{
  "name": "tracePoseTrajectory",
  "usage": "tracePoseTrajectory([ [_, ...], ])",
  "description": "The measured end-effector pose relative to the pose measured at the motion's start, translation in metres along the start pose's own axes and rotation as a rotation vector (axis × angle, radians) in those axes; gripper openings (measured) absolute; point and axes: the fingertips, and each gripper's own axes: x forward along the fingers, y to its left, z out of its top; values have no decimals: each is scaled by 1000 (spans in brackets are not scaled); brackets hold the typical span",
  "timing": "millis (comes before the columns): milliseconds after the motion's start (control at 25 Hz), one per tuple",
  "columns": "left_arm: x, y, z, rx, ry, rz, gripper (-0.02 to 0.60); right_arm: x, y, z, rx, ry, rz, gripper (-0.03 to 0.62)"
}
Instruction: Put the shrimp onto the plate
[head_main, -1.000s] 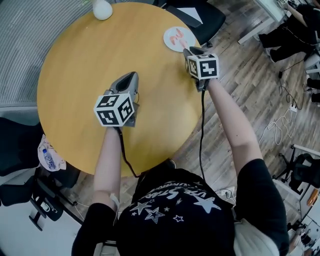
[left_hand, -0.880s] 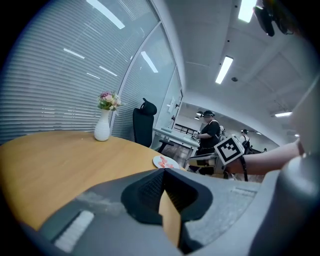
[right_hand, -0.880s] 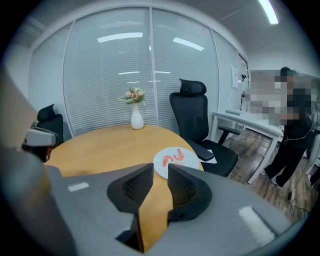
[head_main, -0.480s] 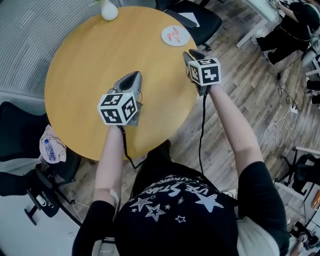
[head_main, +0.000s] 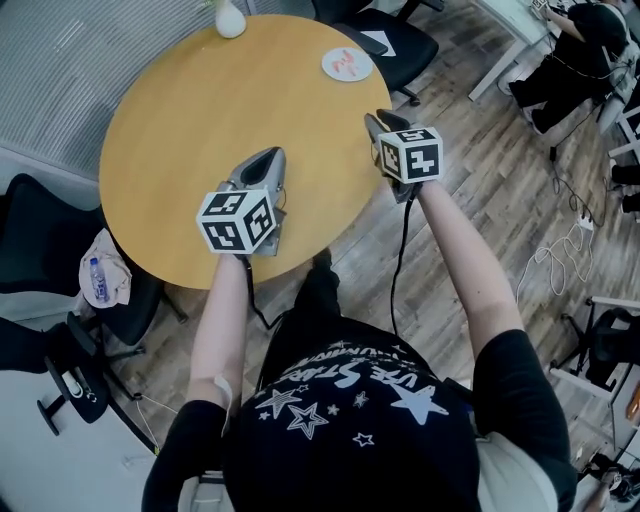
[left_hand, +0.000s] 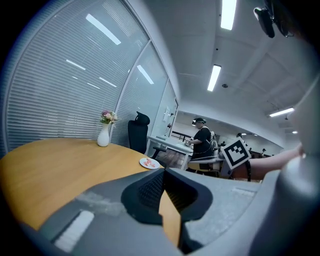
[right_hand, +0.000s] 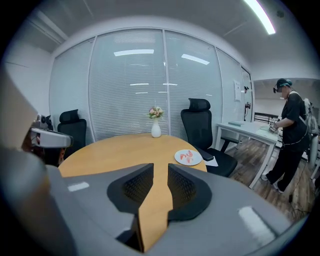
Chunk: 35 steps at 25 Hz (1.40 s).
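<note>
A small white plate (head_main: 347, 64) lies at the far right edge of the round wooden table (head_main: 200, 120), with pink shrimp (head_main: 345, 62) on it. The right gripper view shows the plate (right_hand: 188, 157) and its shrimp (right_hand: 189, 156) ahead and slightly right. My right gripper (head_main: 375, 120) hovers at the table's right edge, well short of the plate. A narrow gap shows between its jaws and nothing is in it (right_hand: 160, 172). My left gripper (head_main: 264, 160) hangs over the table's near part, jaws shut and empty (left_hand: 163, 172). In the left gripper view the plate (left_hand: 149, 162) is far off.
A white vase with flowers (head_main: 230, 18) stands at the table's far edge. Black office chairs stand behind the table (head_main: 390, 30) and at its left (head_main: 40, 270), one with a bag (head_main: 100, 282) beside it. A person (right_hand: 292, 130) works at a desk. Cables (head_main: 570, 240) lie on the floor.
The view has pulled back from the table. Both grippers have drawn toward the near edge, and the right gripper is now farther from the plate.
</note>
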Motion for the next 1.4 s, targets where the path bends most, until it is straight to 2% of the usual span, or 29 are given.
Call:
tracePoseTrajectory([
  [440, -84, -57, -15, -2, -57, 9, 2, -90, 45, -20, 9, -44, 28, 92],
  [720, -123, -77, -12, 19, -98, 6, 2, -126, 76, -42, 28, -50, 67, 89],
  [1040, -162, -72, -18, 18, -113, -2, 2, -140, 112, -55, 54, -53, 77, 87],
  [1400, -234, -45, -49, -10, -90, -4, 2, -168, 177, -58, 106, -95, 57, 75],
])
